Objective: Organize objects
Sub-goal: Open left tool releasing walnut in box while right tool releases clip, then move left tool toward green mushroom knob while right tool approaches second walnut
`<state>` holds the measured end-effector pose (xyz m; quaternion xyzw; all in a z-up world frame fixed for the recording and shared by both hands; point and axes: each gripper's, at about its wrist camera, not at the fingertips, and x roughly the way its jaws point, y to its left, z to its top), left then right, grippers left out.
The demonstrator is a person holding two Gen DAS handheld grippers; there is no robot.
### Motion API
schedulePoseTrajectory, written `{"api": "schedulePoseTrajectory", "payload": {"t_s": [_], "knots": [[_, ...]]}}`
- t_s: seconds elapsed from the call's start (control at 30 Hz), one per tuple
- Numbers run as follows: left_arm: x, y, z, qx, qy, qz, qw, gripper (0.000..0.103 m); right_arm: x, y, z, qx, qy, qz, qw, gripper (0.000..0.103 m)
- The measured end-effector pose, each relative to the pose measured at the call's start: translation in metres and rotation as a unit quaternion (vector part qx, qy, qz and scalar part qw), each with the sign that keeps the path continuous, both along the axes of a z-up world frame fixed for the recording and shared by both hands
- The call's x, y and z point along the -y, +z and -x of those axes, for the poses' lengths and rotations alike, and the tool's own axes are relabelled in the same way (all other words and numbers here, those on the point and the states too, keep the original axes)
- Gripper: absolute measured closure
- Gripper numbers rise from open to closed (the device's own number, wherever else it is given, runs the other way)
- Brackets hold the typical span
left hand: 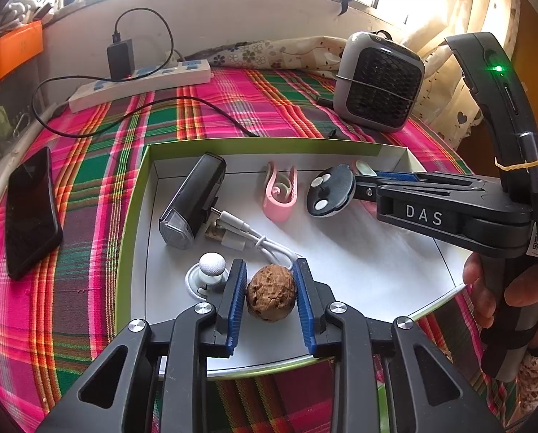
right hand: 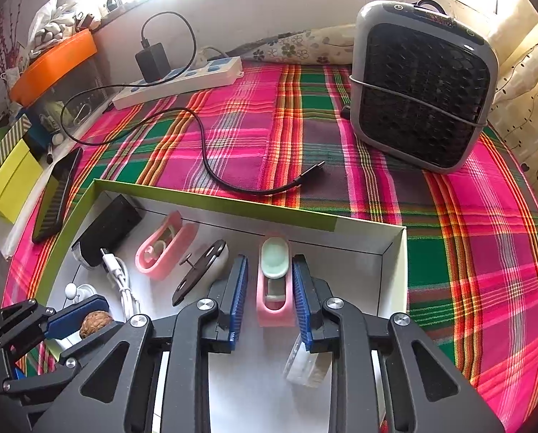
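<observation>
While both grippers hover tilted down over the white tray [left hand: 359,270], each has one thing between its jaws. The left gripper [left hand: 270,266] has jaws set narrow around the walnut [left hand: 270,292], and both blue pads [left hand: 237,303] look pressed against its sides. The walnut sits low over the near part of the tray floor; can't tell if it is lifted.

Just left of the left jaws is a small white ball-topped piece [left hand: 211,266] on a white ring. Right past their tips is a coiled white USB cable [left hand: 249,235]. Further ahead and to the left a black light-like block [left hand: 193,200] lies on its side.

The right gripper [right hand: 270,259] has slightly parted jaws straddling a pink holder [right hand: 274,303] with a pale green piece [right hand: 275,257] on top. It rests on the tray floor near the far wall. A thin gap shows on the left pad side and the right pad is at its edge, so there is no clamp. A clear wrapped item [right hand: 306,364] lies under the right jaw.

Left of the right jaws are a black disc [right hand: 200,270], tilted, then a second pink holder [right hand: 164,249]. A hand [left hand: 485,288] grips the right handle.

Outside the tray on the plaid cloth [right hand: 485,252], well beyond both jaws:
- a grey fan unit [right hand: 422,86]
- a black cable [right hand: 204,151]
- a white power strip [right hand: 182,81]
- a dark phone [left hand: 30,213], off to the left
</observation>
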<state>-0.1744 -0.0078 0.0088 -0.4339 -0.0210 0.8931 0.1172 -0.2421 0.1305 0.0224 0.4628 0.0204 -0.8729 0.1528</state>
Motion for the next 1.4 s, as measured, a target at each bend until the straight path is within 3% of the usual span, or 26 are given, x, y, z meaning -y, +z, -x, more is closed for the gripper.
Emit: {"api": "schedulePoseTrajectory", "payload": {"t_s": [0.27, 0.9, 1.4], "knots": [[0.000, 0.000, -0.001, 0.002, -0.001, -0.001, 1.0000, 0.070, 0.008, 0.002, -0.005, -0.016, 0.002, -0.024, 1.000, 0.050], [-0.001, 0.012, -0.015, -0.006, 0.004, -0.001, 1.0000, 0.066, -0.004, 0.014, -0.023, -0.023, -0.011, -0.015, 1.000, 0.050], [0.003, 0.034, -0.044, -0.031, 0.007, -0.005, 0.9995, 0.066, -0.017, 0.038, -0.061, -0.055, -0.009, 0.013, 0.998, 0.050]]}}
